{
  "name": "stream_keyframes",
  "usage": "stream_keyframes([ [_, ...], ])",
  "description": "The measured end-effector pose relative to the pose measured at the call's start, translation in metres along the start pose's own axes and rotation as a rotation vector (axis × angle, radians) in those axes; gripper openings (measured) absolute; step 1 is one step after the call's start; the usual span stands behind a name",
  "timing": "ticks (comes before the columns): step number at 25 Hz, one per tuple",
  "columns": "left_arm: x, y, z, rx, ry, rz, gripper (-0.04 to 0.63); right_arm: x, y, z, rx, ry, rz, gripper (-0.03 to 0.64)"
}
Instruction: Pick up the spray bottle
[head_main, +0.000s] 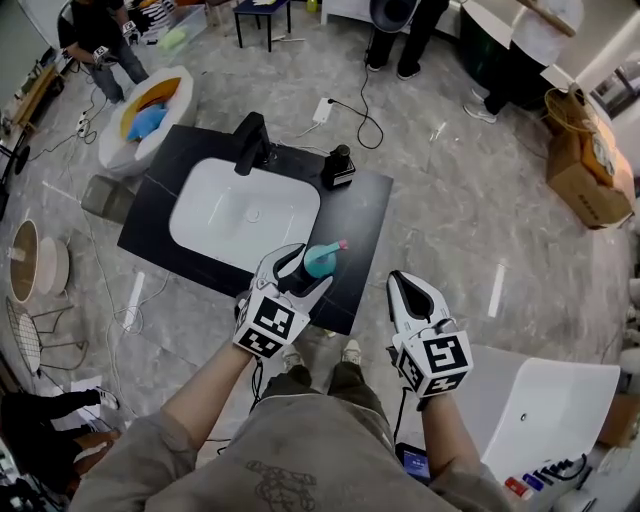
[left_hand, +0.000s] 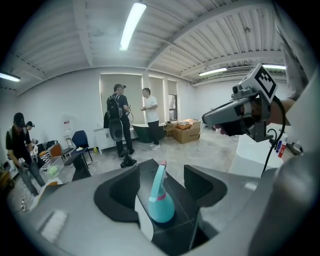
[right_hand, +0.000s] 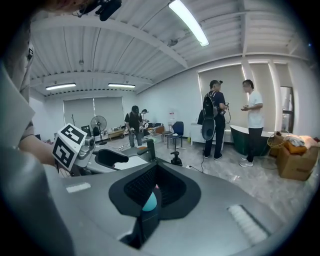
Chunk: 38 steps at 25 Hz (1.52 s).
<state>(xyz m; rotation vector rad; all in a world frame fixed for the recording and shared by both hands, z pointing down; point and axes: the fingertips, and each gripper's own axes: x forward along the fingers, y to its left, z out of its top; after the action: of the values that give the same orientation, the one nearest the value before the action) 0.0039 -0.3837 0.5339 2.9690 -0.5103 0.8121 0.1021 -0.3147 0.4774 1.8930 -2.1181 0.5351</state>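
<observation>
A teal spray bottle (head_main: 320, 259) with a pink nozzle stands upright on the black counter (head_main: 362, 215), near its front edge and right of the sink. My left gripper (head_main: 307, 270) is open around it. In the left gripper view the spray bottle (left_hand: 161, 199) sits between the two dark jaws of the left gripper (left_hand: 161, 179), with a gap on each side. My right gripper (head_main: 402, 283) hangs off the counter's front right corner, shut and empty. In the right gripper view a sliver of the spray bottle (right_hand: 149, 201) shows behind the right gripper (right_hand: 156, 172).
A white sink basin (head_main: 245, 212) fills the counter's middle, with a black faucet (head_main: 250, 142) behind it and a black soap dispenser (head_main: 338, 167) at the back right. A white tub (head_main: 545, 410) stands at lower right. Cables, a cardboard box (head_main: 585, 170) and people ring the floor.
</observation>
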Motion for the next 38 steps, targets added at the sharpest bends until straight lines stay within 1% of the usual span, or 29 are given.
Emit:
stream_keyframes([
  [3,0.017,0.0,-0.014,0.002,0.041,-0.012,0.278,0.003,-0.008,-0.015,0.019,0.032,-0.015,0.029],
  [6,0.035,0.001,-0.031,-0.012,0.078,-0.024,0.276,0.006,-0.012,-0.027,0.031,0.061,-0.019,0.029],
  [11,0.056,0.004,-0.054,-0.077,0.11,-0.037,0.267,0.006,-0.019,-0.047,0.061,0.099,-0.034,0.029],
  [15,0.068,0.003,-0.067,-0.069,0.152,-0.038,0.253,0.004,-0.024,-0.065,0.087,0.129,-0.051,0.029],
  [19,0.075,-0.001,-0.069,-0.07,0.149,-0.049,0.23,-0.001,-0.024,-0.083,0.105,0.163,-0.055,0.029],
  [22,0.077,0.0,-0.068,-0.056,0.16,-0.026,0.192,-0.005,-0.023,-0.089,0.103,0.177,-0.052,0.029],
  [23,0.077,0.002,-0.068,-0.056,0.162,-0.016,0.155,-0.006,-0.024,-0.089,0.1,0.179,-0.052,0.029],
  [29,0.074,0.004,-0.068,-0.059,0.171,-0.003,0.143,-0.01,-0.035,-0.083,0.091,0.163,-0.061,0.029],
  [33,0.063,0.001,-0.06,-0.047,0.163,0.001,0.143,-0.015,-0.04,-0.06,0.027,0.123,-0.07,0.029],
  [35,0.055,0.001,-0.051,-0.048,0.144,0.01,0.143,-0.018,-0.041,-0.046,0.0,0.098,-0.071,0.029],
  [38,0.039,0.005,-0.03,-0.049,0.101,0.027,0.143,-0.025,-0.04,-0.02,-0.07,0.053,-0.077,0.029],
])
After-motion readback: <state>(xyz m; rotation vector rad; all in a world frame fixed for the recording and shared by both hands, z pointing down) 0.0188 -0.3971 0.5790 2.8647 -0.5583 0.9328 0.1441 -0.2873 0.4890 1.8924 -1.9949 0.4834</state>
